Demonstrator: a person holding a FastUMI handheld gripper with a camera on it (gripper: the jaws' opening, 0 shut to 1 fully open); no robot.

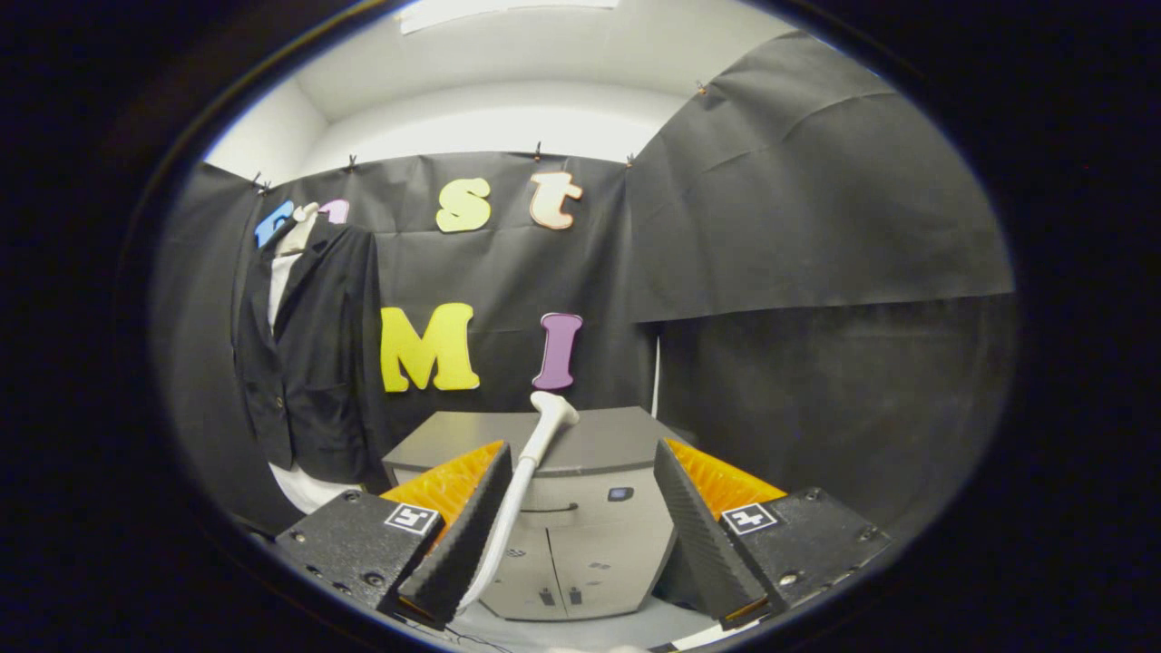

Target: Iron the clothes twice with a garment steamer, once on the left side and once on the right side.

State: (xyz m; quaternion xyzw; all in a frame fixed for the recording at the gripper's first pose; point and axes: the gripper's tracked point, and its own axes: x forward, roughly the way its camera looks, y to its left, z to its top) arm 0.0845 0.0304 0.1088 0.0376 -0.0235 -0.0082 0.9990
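A black jacket (308, 363) over a white shirt hangs on a hanger against the booth wall, up and to the left beyond my fingers. The white steamer wand (531, 462) stands upright in front of a grey cabinet, its head at the top. It rises just beside the inner face of my left finger (463, 535). My gripper (580, 580) is open, with a wide gap between the two black fingers. The wand's lower part sits inside that gap, close to the left finger and well apart from the right finger (703, 535).
The grey steamer cabinet (590, 526) with a flat top stands straight ahead between and beyond the fingers. Black cloth walls close in behind and on the right. A white floor strip shows under the cabinet.
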